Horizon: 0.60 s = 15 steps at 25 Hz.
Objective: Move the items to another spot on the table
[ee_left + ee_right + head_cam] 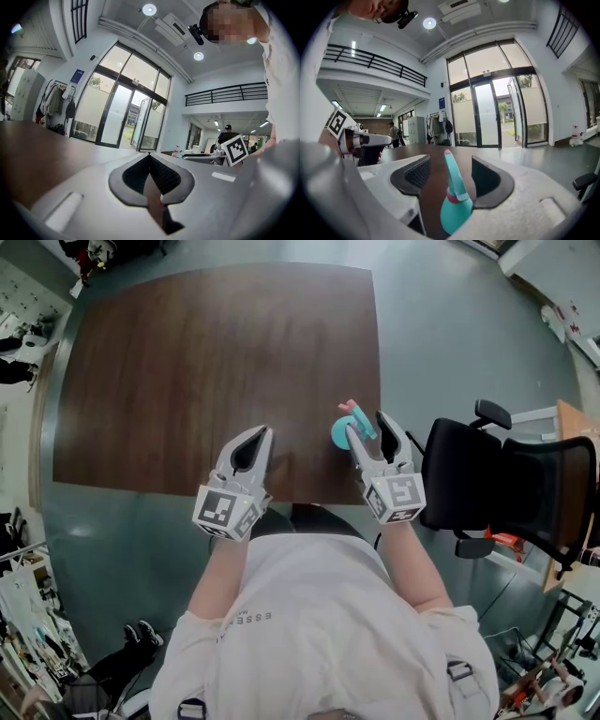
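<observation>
A teal, drop-shaped item [343,432] with a pink tip and pink band lies near the front right corner of the brown table [187,362]. My right gripper [367,424] is open around it. In the right gripper view the item [454,197] stands between the two pads with a gap on each side, its pointed end aimed away. My left gripper [261,434] is shut and holds nothing, over the table's front edge left of the item. The left gripper view shows its pads [161,176] pressed together with only tabletop beyond.
A black office chair [506,484] stands close to the table's right side, just beyond my right gripper. The table's front edge [187,489] runs under both grippers. Grey floor surrounds the table, with clutter [28,615] at the far left.
</observation>
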Each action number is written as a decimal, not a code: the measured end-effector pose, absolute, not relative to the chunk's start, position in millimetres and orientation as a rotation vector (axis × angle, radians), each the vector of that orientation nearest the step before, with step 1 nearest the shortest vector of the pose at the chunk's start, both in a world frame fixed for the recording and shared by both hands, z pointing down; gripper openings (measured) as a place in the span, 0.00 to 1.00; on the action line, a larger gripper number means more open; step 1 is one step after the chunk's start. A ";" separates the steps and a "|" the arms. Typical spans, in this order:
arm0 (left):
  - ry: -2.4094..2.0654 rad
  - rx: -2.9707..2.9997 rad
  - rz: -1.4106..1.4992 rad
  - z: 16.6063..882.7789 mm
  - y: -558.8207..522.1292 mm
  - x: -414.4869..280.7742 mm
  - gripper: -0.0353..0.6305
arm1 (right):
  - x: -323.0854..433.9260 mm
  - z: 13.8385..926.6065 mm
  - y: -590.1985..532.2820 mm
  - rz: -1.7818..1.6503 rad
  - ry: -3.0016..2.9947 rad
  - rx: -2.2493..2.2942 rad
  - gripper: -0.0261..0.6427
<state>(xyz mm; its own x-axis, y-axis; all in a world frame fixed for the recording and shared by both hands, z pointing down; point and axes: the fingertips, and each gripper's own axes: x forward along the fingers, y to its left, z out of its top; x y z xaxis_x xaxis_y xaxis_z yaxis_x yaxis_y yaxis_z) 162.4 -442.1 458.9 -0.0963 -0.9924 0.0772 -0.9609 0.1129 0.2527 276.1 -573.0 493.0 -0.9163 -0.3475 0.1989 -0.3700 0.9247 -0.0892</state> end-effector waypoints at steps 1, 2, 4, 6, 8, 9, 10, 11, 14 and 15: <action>-2.160 1.944 -0.202 457.0 -439.1 160.7 0.07 | 276.4 484.3 -570.7 0.199 -2.921 0.553 0.41; -2.156 1.949 -0.200 455.6 -436.1 158.9 0.07 | 276.5 476.4 -567.8 0.211 -2.933 0.564 0.41; -2.144 1.970 -0.196 452.6 -430.7 156.1 0.07 | 276.4 463.1 -561.8 0.208 -2.945 0.597 0.41; -2.136 1.992 -0.194 449.3 -424.4 153.5 0.07 | 278.1 455.1 -554.3 0.170 -2.944 0.647 0.34; -2.131 2.008 -0.201 449.0 -416.5 150.8 0.07 | 280.9 453.7 -544.7 0.133 -2.940 0.700 0.16; -2.124 2.016 -0.204 449.1 -411.8 150.1 0.07 | 281.4 455.4 -538.2 0.124 -2.938 0.715 0.05; -2.117 2.026 -0.204 450.0 -405.8 149.5 0.07 | 280.7 458.9 -530.0 0.127 -2.934 0.719 0.03; -2.109 2.039 -0.203 451.3 -398.1 148.4 0.07 | 278.5 463.5 -520.3 0.143 -2.927 0.715 0.03; -2.098 2.068 -0.199 453.8 -367.6 135.8 0.07 | 262.6 474.4 -485.3 0.186 -2.905 0.694 0.03; -2.093 2.073 -0.197 453.6 -356.1 130.1 0.07 | 255.7 477.3 -472.1 0.192 -2.900 0.688 0.03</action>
<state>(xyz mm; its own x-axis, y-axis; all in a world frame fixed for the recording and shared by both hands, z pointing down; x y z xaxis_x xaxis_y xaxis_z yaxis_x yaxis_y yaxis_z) 130.1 -356.1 453.6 -0.0052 -0.9992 0.0400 -0.9741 0.0141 0.2258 255.7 -472.1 477.3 -0.8825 -0.4350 0.1790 -0.4548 0.8862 -0.0886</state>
